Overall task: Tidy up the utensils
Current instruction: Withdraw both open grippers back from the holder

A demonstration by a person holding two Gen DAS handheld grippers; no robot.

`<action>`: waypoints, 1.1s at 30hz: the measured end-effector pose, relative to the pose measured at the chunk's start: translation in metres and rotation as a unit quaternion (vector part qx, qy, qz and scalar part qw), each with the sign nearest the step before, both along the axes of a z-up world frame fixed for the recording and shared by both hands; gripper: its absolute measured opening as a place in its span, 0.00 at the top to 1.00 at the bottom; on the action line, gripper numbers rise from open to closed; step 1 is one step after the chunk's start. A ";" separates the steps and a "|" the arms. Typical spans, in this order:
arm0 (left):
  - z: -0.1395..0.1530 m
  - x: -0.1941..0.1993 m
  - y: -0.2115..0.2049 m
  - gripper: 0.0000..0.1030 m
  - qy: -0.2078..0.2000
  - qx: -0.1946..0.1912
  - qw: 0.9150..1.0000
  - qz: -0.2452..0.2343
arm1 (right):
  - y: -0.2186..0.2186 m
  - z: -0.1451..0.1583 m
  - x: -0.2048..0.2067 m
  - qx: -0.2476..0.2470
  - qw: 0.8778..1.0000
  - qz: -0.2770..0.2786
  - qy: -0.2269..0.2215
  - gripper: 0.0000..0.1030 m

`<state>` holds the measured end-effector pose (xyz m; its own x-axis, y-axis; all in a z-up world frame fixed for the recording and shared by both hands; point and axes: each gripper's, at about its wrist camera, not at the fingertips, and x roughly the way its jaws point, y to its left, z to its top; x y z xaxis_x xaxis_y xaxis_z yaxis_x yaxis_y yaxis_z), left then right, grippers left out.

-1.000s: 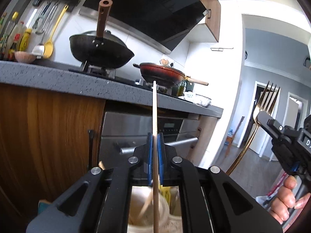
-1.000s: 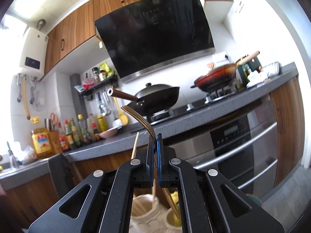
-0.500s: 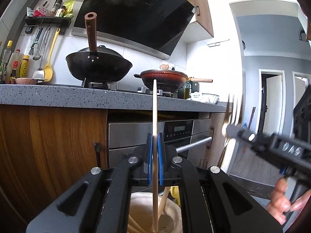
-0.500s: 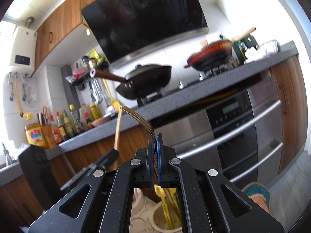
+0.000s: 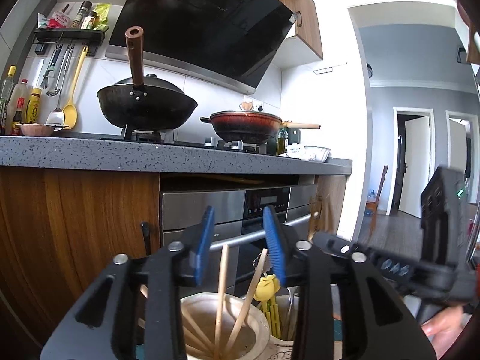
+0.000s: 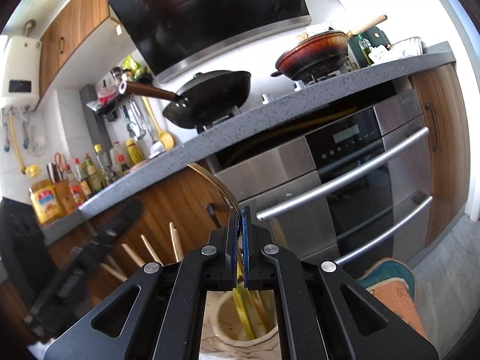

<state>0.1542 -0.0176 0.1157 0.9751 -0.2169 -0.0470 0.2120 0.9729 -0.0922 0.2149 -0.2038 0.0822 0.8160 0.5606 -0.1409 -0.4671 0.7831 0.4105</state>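
My left gripper (image 5: 238,240) is open and empty above a cream ceramic holder (image 5: 207,306) that holds several wooden chopsticks (image 5: 221,294). A second holder (image 5: 282,321) beside it holds a yellow utensil (image 5: 267,291) and others. My right gripper (image 6: 239,228) is shut on a gold fork (image 6: 216,184), tines up, its handle reaching down into a cream holder (image 6: 240,318). Chopstick tips (image 6: 174,243) stand to its left. The right gripper also shows in the left wrist view (image 5: 339,246), blurred.
A grey countertop (image 5: 150,156) carries a black wok (image 5: 144,108) and a red pan (image 5: 246,126). A steel oven (image 6: 345,186) sits below it. Wood cabinets (image 5: 75,216) are to the left. Bottles (image 6: 90,174) stand far left. A teal and orange mat (image 6: 390,288) lies on the floor.
My left gripper has opened and let go of the chopstick, which now stands in the holder. My right gripper has lowered with the fork over the other holder.
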 end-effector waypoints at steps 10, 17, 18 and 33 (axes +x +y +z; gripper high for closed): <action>0.002 -0.014 0.009 0.49 0.010 -0.001 1.000 0.007 | 0.012 -0.015 0.008 -0.032 0.999 0.003 0.016 0.84; -0.001 -0.039 0.022 0.42 0.029 -0.005 0.999 0.023 | 0.007 -0.017 -0.010 -0.051 0.998 -0.020 0.012 0.44; -0.003 -0.045 0.025 0.35 0.034 -0.008 0.999 0.025 | 0.006 -0.017 -0.017 -0.054 0.998 -0.020 0.010 0.41; -0.057 -0.116 0.031 0.05 0.088 0.014 0.994 0.066 | -0.012 -0.045 -0.112 -0.128 0.988 -0.074 -0.034 0.05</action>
